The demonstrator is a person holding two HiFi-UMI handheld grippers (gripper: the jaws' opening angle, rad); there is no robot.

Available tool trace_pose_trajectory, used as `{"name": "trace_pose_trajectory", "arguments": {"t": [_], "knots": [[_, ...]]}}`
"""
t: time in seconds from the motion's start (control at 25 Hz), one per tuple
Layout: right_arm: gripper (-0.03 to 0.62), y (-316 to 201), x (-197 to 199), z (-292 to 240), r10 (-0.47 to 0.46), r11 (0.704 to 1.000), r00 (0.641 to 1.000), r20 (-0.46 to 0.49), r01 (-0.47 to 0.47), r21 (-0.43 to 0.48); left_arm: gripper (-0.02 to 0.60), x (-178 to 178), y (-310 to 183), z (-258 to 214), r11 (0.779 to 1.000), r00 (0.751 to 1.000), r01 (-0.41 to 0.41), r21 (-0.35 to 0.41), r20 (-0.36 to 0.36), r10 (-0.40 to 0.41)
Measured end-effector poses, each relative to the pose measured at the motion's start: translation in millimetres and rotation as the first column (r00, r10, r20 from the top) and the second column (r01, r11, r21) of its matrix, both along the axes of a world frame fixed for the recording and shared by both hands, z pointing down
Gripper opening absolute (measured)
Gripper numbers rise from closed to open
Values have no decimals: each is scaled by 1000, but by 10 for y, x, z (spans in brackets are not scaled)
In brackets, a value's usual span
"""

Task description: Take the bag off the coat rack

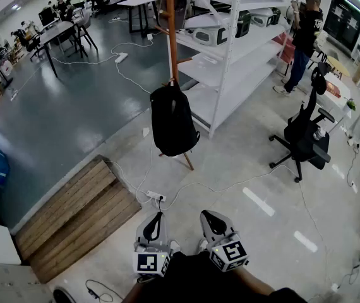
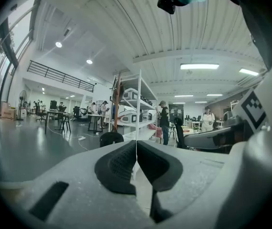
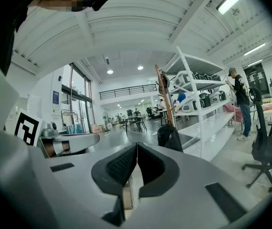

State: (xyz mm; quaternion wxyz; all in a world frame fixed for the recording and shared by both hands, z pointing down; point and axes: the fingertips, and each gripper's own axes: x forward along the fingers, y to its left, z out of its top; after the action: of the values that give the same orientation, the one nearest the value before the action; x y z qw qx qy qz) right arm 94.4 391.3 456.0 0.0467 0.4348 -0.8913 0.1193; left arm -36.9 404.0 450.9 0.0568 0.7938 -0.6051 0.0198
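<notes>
A white shelving unit [image 1: 230, 65] stands just right of the wooden coat rack [image 1: 170, 36], and a black office chair [image 1: 303, 134] sits farther to the rack's right, well apart from it. The black backpack [image 1: 172, 120] hangs from the coat rack, low against its pole and just above its splayed feet. Well short of the rack, the left gripper [image 1: 156, 218] and right gripper [image 1: 208, 216] sit side by side, the left's fingers [image 2: 119, 168] and the right's fingers [image 3: 119, 168] pressed together with nothing between them.

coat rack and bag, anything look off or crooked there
Nothing stands out. The black backpack hangs straight from the wooden coat rack, which stands upright. Only a power strip lies loose on the floor near its foot.
</notes>
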Motion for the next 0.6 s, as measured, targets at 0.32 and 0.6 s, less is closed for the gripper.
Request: {"name": "trace_pose_trajectory", "arguments": {"t": [0.32, 0.6], "knots": [[12, 10, -17, -19, -2, 1000, 1000, 7, 2, -4, 18, 0, 10, 6, 1000, 1000, -1, -4, -5, 1], [12, -19, -78, -16, 1, 1000, 999, 34, 0, -29, 18, -57, -13, 8, 1000, 1000, -5, -10, -12, 5]]}}
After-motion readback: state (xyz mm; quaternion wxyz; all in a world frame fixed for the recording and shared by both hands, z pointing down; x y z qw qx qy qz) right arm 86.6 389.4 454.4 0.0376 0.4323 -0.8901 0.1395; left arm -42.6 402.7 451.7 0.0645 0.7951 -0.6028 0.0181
